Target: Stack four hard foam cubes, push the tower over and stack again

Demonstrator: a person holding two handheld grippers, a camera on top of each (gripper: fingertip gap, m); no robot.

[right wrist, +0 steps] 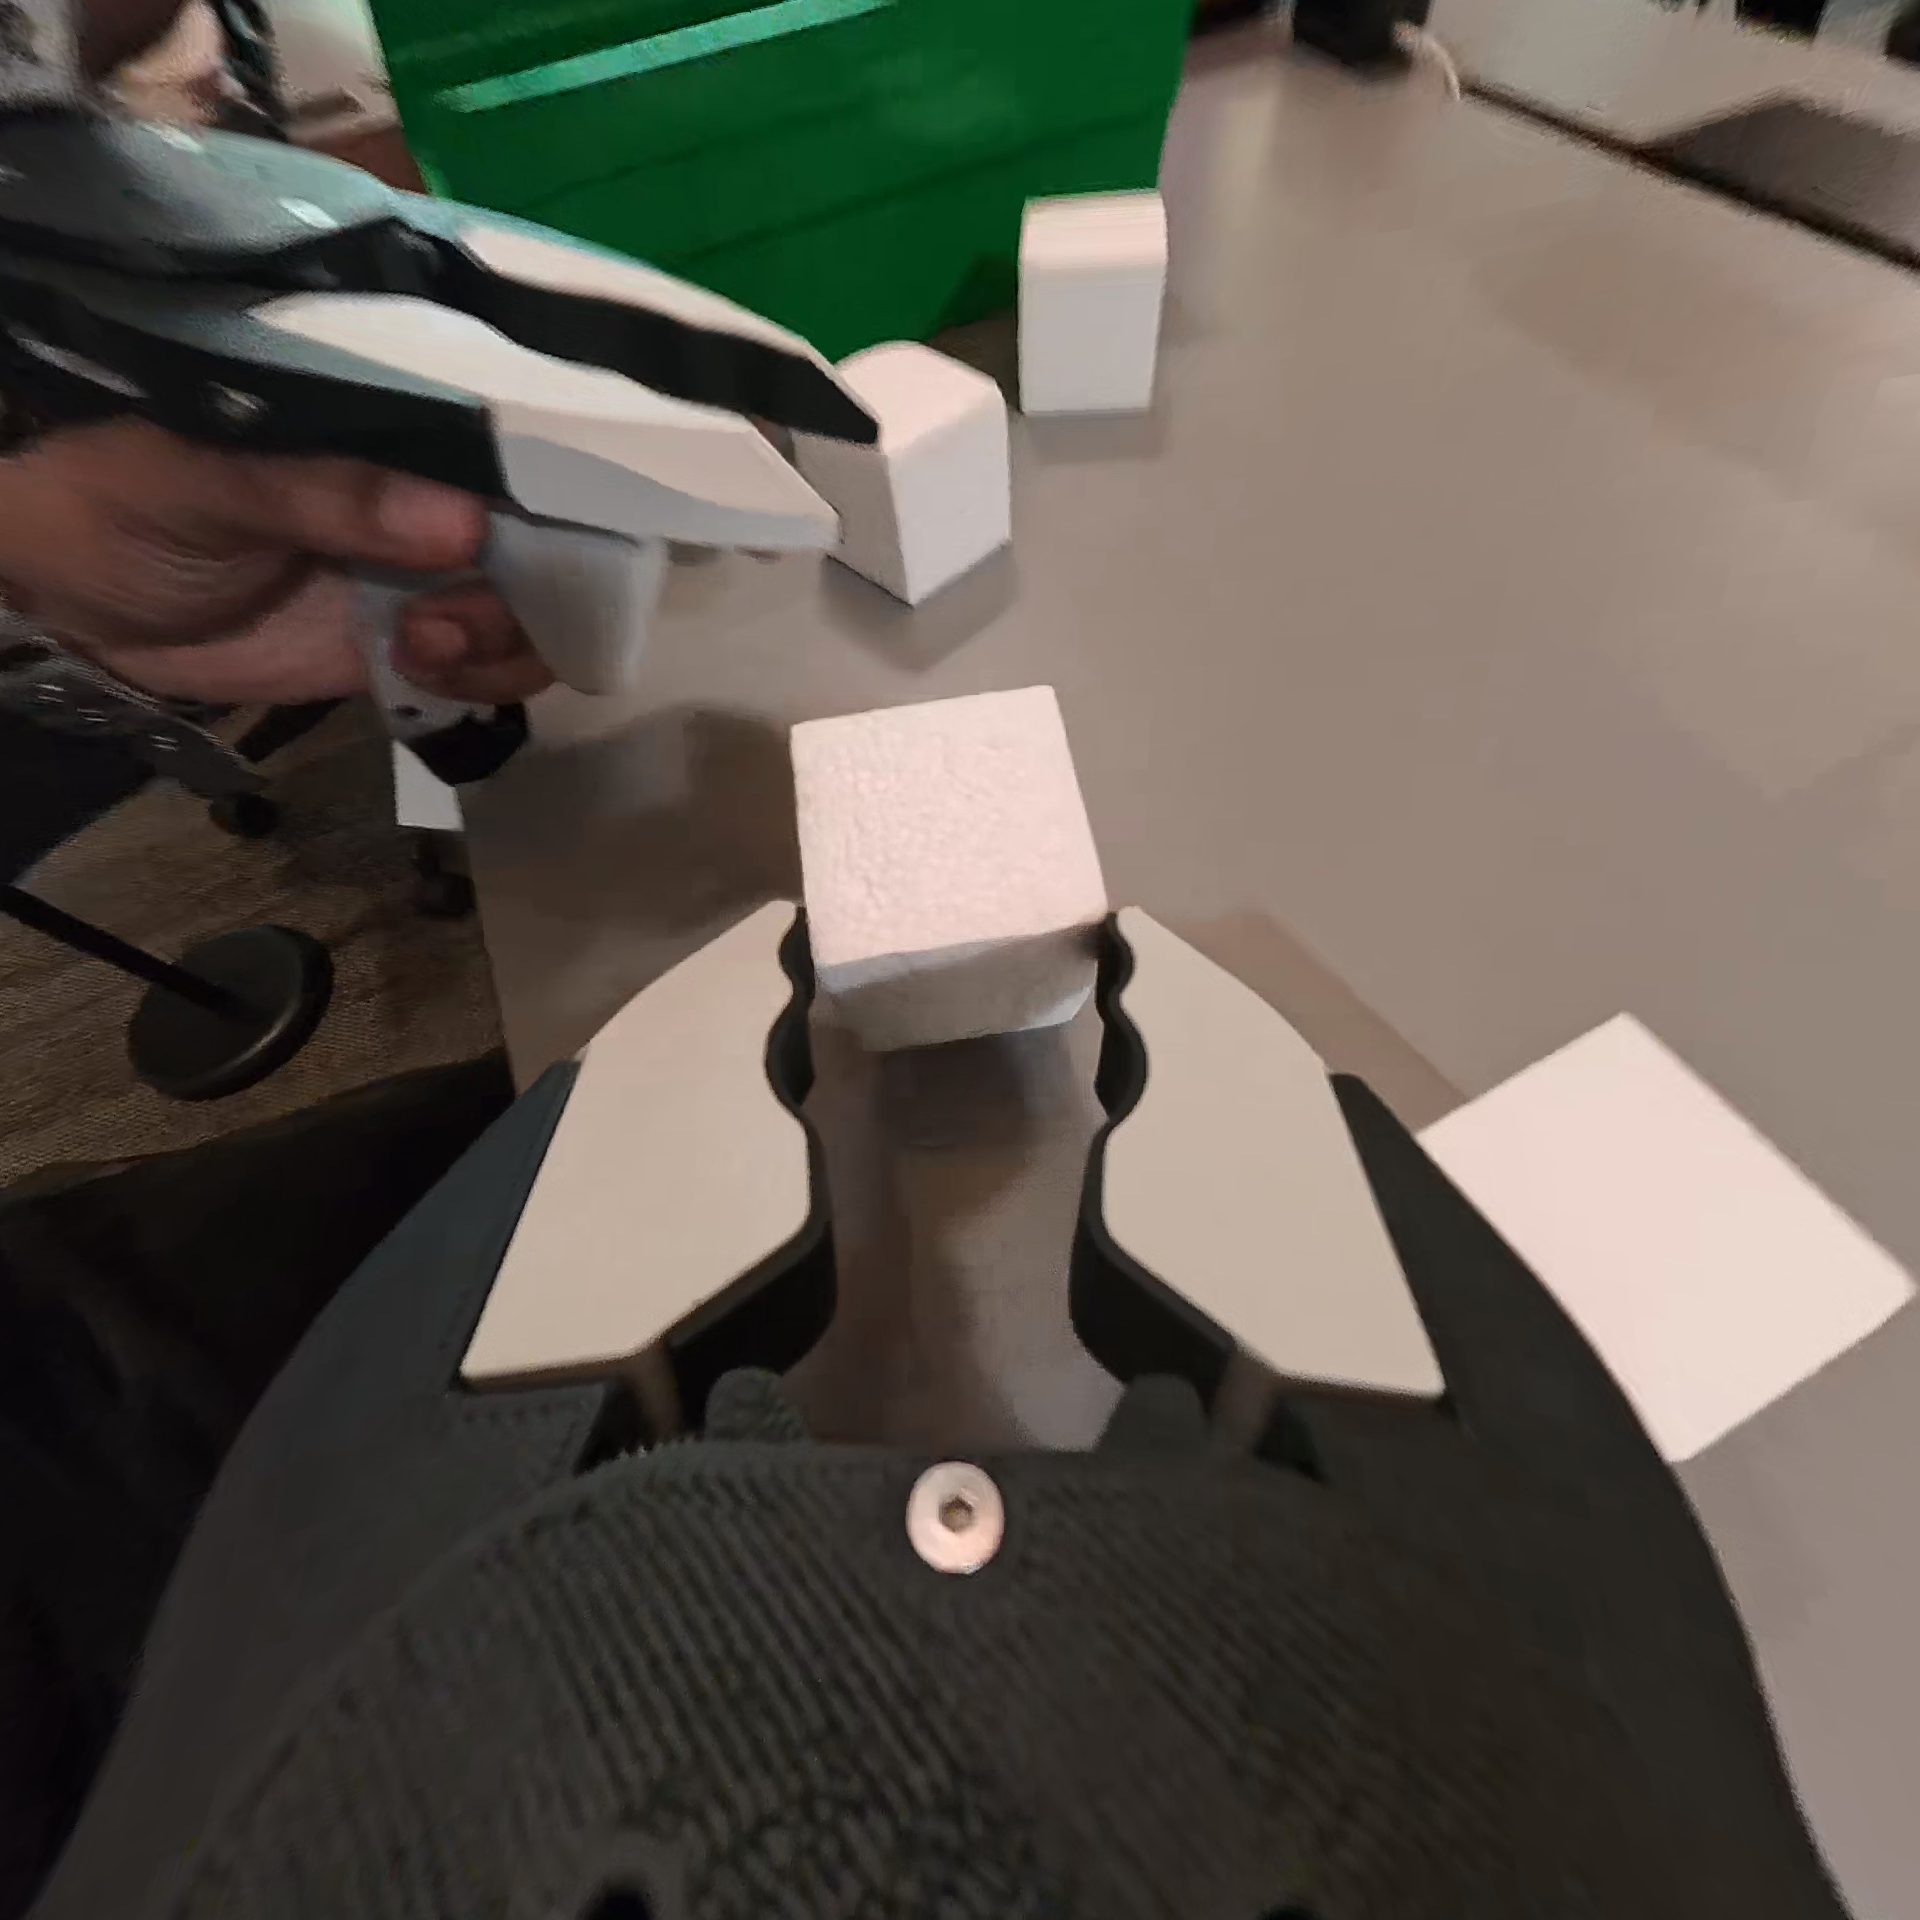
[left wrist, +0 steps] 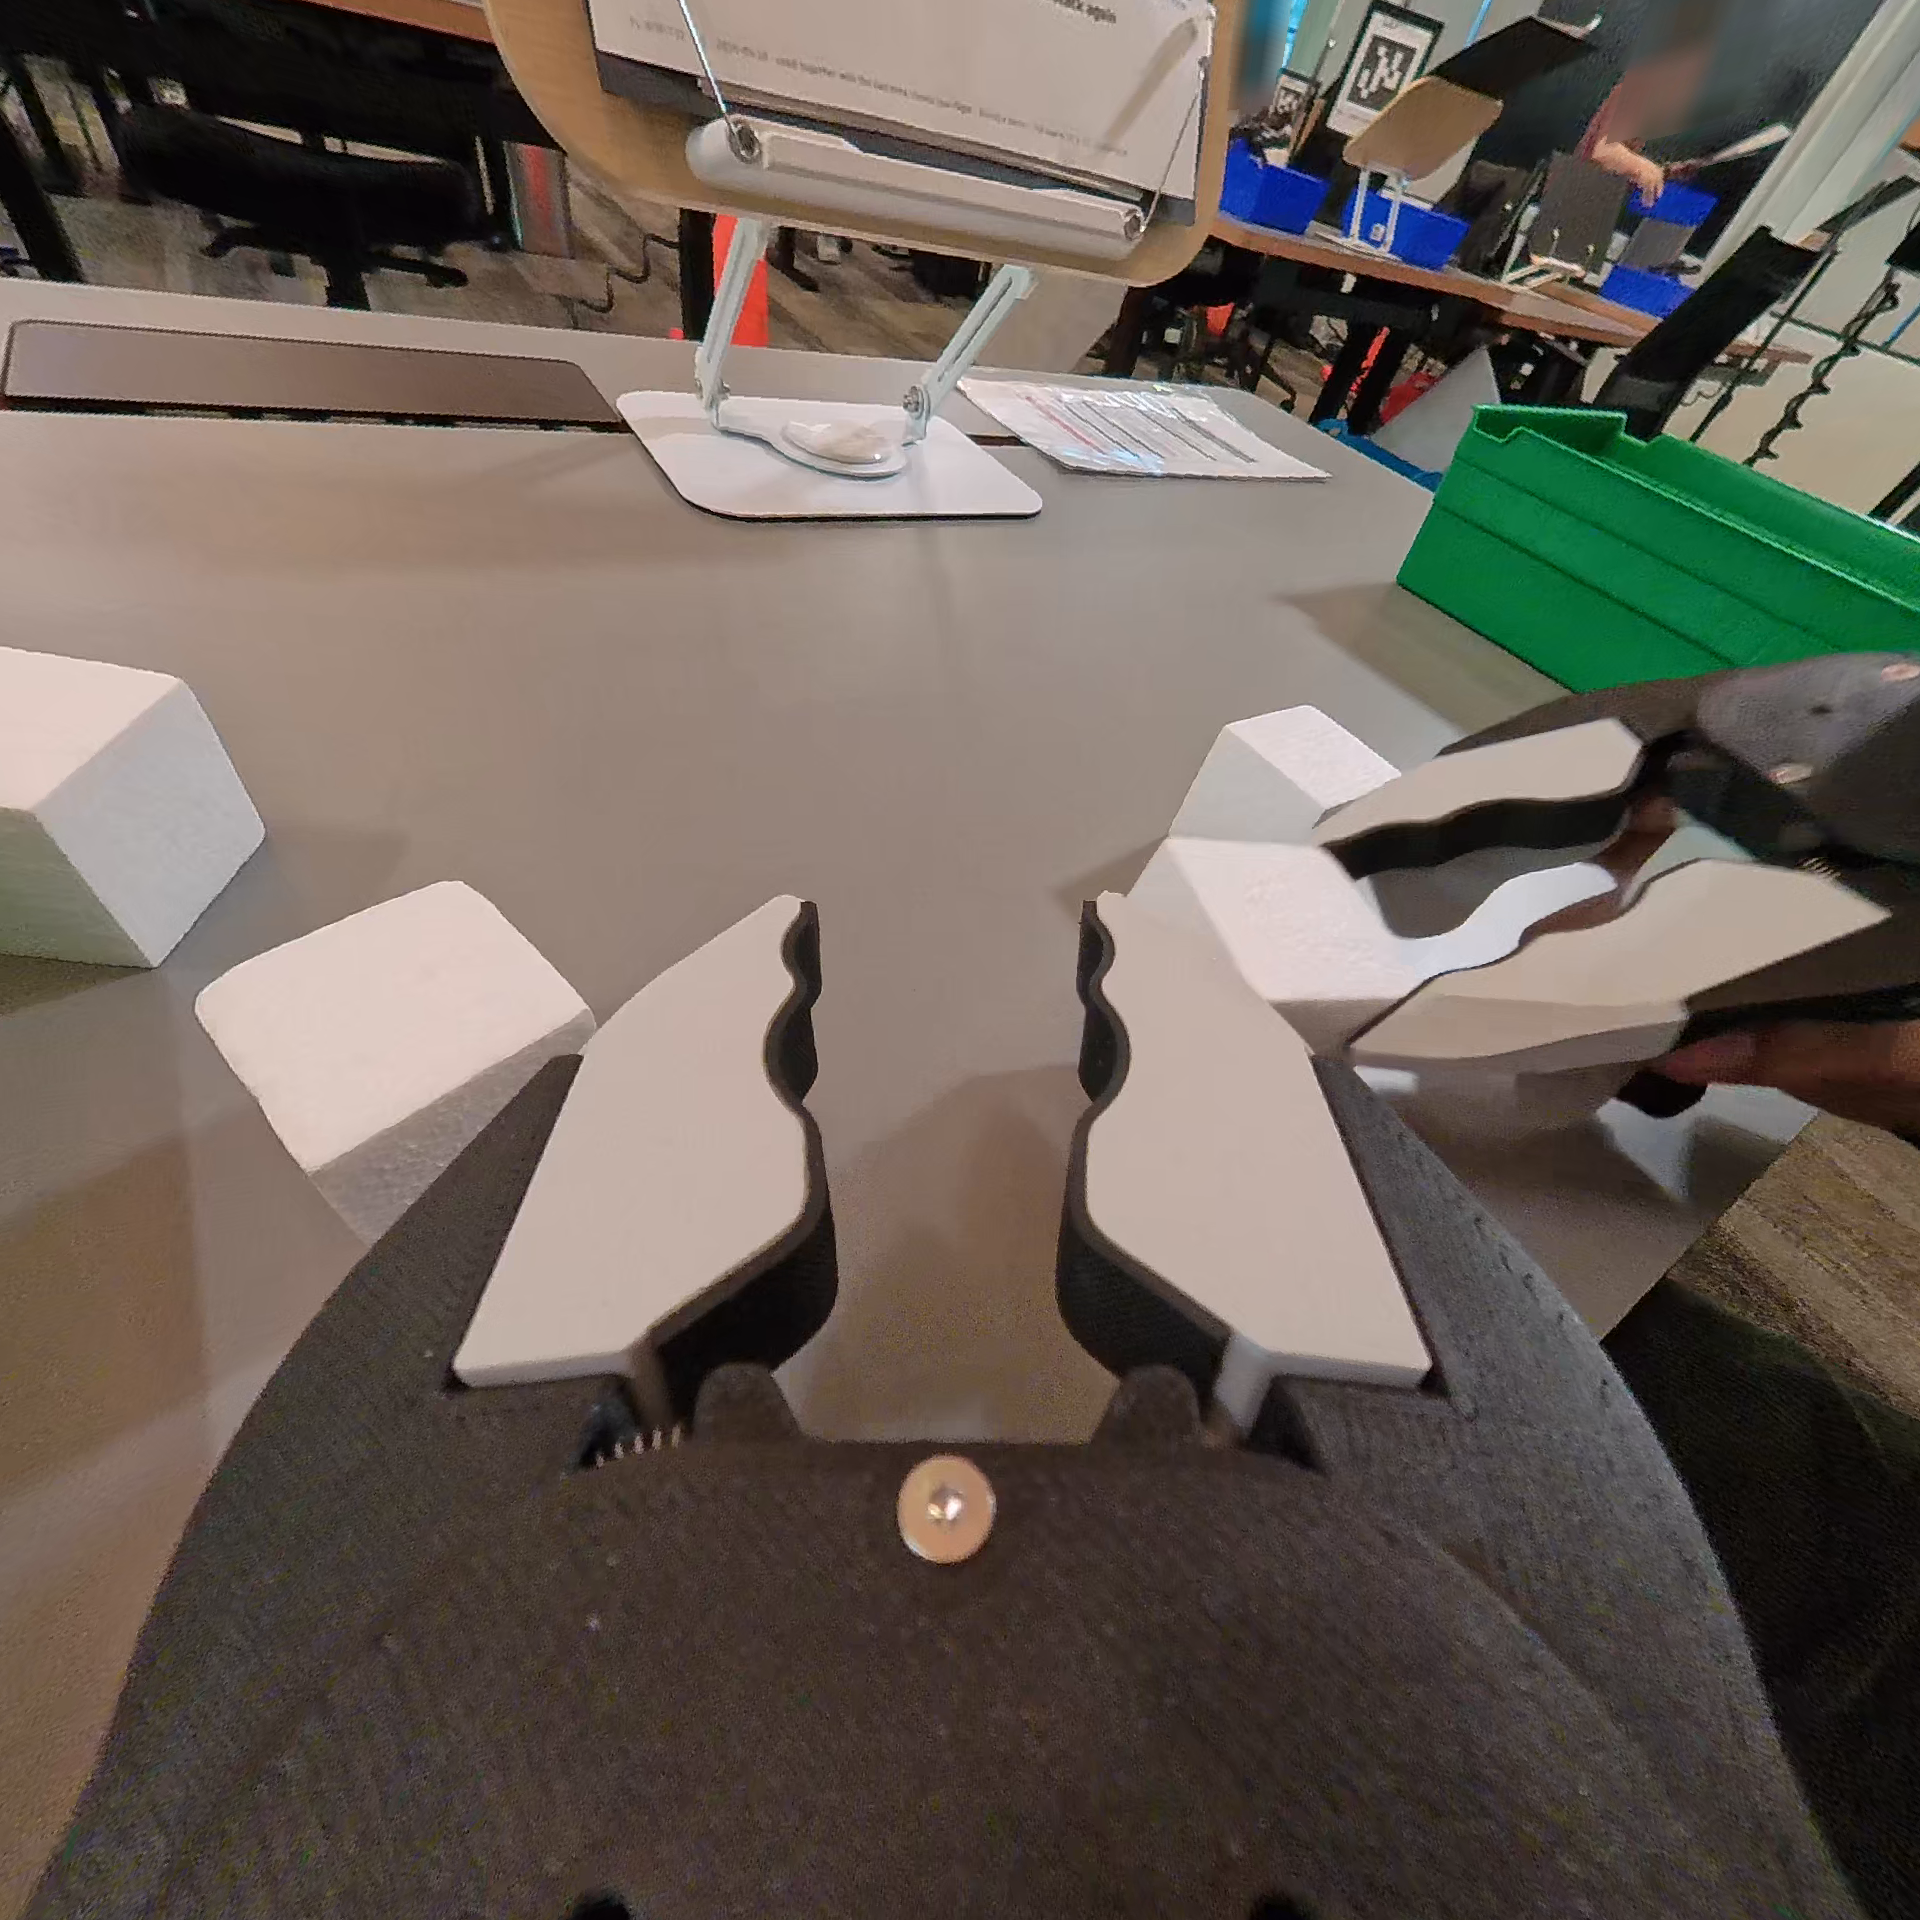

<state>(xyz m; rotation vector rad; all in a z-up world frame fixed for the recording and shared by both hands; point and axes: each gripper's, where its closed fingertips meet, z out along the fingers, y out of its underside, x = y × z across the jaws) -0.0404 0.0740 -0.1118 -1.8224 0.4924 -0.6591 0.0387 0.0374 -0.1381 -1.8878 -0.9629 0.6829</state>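
Observation:
My left gripper [left wrist: 948, 930] is open and empty over the grey table [left wrist: 727, 665]. A white foam block [left wrist: 395, 1018] lies just left of its left finger, and a bigger one [left wrist: 104, 800] lies farther left. My right gripper [right wrist: 956, 925] is shut on a white foam cube [right wrist: 940, 862], with both fingertips pressed against its sides. The right gripper also shows in the left wrist view [left wrist: 1351, 940], astride that cube [left wrist: 1247, 925]. Another foam block [left wrist: 1288, 769] lies behind it. In the right wrist view the left gripper [right wrist: 847, 478] points at a foam block [right wrist: 925, 478].
A green bin [left wrist: 1662, 561] stands at the right, also in the right wrist view [right wrist: 790, 156]. A document stand [left wrist: 852, 457] and a laminated sheet [left wrist: 1143, 426] are at the back. More foam pieces [right wrist: 1091, 301] [right wrist: 1662, 1226] lie on the table. The table edge [left wrist: 1714, 1195] is near. My left gripper is the nearer one to the foam block [right wrist: 925, 478]: about 6 cm, against 15 cm.

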